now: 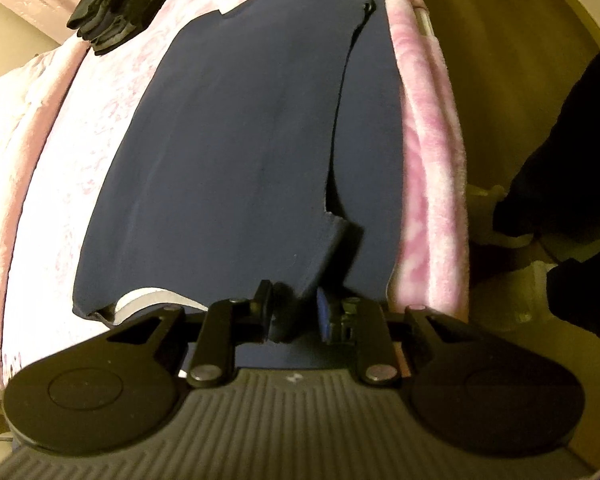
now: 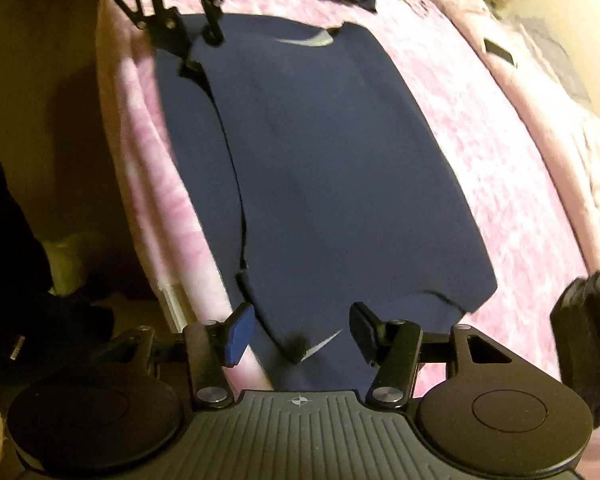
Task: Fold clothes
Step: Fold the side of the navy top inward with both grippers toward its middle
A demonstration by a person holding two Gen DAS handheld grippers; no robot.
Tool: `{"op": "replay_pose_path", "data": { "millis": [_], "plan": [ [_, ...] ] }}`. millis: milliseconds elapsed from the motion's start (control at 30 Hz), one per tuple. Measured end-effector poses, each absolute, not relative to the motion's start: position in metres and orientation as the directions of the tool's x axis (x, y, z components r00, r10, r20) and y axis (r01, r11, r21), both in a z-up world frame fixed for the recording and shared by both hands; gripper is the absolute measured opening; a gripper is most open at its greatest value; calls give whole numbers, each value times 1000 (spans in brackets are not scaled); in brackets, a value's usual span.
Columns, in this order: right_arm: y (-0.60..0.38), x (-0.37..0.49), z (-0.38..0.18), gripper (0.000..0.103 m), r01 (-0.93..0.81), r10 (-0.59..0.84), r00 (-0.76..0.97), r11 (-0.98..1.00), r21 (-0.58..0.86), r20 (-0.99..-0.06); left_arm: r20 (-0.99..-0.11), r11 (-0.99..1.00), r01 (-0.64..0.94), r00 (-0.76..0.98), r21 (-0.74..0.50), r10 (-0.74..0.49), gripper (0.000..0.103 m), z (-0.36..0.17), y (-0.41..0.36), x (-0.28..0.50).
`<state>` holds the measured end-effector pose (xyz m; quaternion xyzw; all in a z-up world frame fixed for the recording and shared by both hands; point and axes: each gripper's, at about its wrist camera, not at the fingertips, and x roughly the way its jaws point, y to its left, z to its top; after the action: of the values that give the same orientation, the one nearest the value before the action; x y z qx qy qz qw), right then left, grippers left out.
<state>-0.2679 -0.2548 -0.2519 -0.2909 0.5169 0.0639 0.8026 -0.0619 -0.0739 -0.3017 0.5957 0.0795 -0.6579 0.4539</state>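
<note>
A navy blue garment (image 1: pixel 228 152) lies spread flat on a pink patterned blanket (image 1: pixel 80 140), with one long strip folded over along the bed's edge. My left gripper (image 1: pixel 294 312) is shut on a corner of that folded navy fabric at the near end. In the right wrist view the same garment (image 2: pixel 324 168) fills the middle. My right gripper (image 2: pixel 300 332) is open, its fingers on either side of a fabric corner at the opposite end. The left gripper (image 2: pixel 192 52) shows at the far end, on the garment's corner.
A stack of dark folded clothes (image 1: pixel 112 4) sits on the blanket at the far left; it also shows in the right wrist view (image 2: pixel 592 332) at the right edge. The bed's edge (image 1: pixel 432 160) drops to a brown floor (image 1: pixel 500 80). A small dark object (image 2: pixel 500 52) lies on the bedding.
</note>
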Motion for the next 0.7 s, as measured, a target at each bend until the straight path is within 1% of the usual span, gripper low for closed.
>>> {"op": "replay_pose_path", "data": {
  "millis": [67, 167, 333, 400, 433, 500, 533, 567, 700],
  "plan": [
    [-254, -270, -252, 56, -410, -193, 458, 820, -399, -868, -853, -575, 688, 124, 443, -508, 21, -303, -75, -63],
    [-256, -270, -270, 43, -464, -212, 425, 784, -413, -880, -849, -583, 674, 128, 453, -512, 21, -304, -76, -65],
    [-251, -267, -291, 42, -549, -200, 420, 721, -424, -885, -843, -621, 620, 129, 479, -521, 21, -309, -74, -69],
    [-250, -259, -291, 42, -535, -196, 428, 732, -422, -882, -845, -627, 616, 128, 478, -519, 21, -310, -74, -70],
    [-248, -256, -290, 39, -533, -189, 433, 735, -420, -881, -850, -626, 623, 125, 469, -512, 20, -310, -75, -69],
    [-245, -254, -292, 16, -552, -171, 422, 731, -402, -890, -855, -617, 643, 121, 454, -504, 8, -304, -77, -67],
    [-246, -254, -291, 12, -551, -170, 416, 735, -396, -893, -857, -610, 654, 118, 448, -502, 3, -300, -78, -67],
    [-247, -253, -289, 3, -549, -169, 410, 739, -391, -896, -858, -603, 665, 116, 441, -500, 2, -296, -79, -66],
    [-253, -257, -260, 1, -510, -185, 424, 760, -403, -886, -845, -557, 705, 114, 439, -522, 1, -267, -75, -68]
  ]
}}
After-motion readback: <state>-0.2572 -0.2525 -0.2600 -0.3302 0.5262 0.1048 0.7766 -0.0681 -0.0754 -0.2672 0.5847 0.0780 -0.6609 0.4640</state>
